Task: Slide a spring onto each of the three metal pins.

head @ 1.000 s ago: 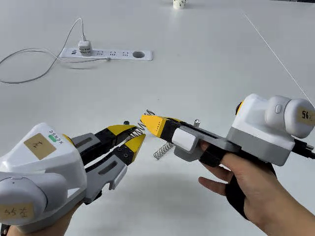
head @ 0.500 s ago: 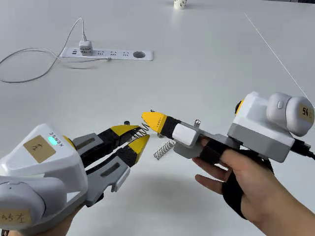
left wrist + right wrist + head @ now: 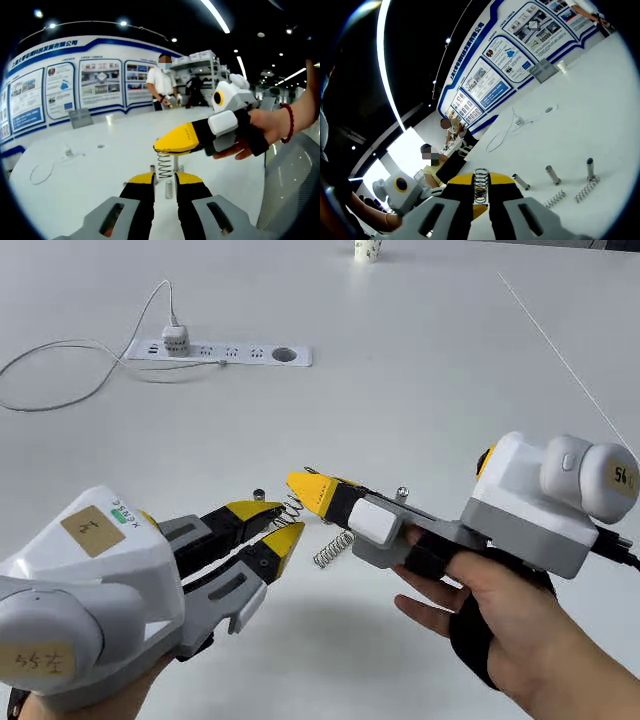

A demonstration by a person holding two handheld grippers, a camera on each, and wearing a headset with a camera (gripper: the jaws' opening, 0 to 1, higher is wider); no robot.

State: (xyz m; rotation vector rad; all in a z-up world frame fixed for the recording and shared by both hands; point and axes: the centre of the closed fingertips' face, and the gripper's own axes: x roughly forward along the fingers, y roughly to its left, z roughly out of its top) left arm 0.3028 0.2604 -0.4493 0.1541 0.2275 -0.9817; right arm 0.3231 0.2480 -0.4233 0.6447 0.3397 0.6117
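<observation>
My right gripper (image 3: 303, 483) (image 3: 480, 176) is shut on a small steel spring (image 3: 291, 507) (image 3: 480, 184) (image 3: 164, 165) and holds it above the white table. The spring's free end hangs down into the gap between the yellow tips of my left gripper (image 3: 277, 521) (image 3: 165, 178). Those jaws stand a little apart and do not touch the coil. Three short metal pins (image 3: 520, 181) (image 3: 552, 175) (image 3: 590, 169) stand on the table beyond, two of them also in the head view (image 3: 259, 494) (image 3: 402, 492). Two loose springs (image 3: 555, 199) (image 3: 586, 189) lie near them, one under the right gripper (image 3: 333, 548).
A white power strip (image 3: 220, 352) with a plugged charger and a looping cable (image 3: 50, 375) lies at the far left. A paper cup (image 3: 367, 250) stands at the table's far edge. People stand by display boards in the background.
Hardly anything: both grippers stay tip to tip with the spring between them, and the head view has shifted slightly.
</observation>
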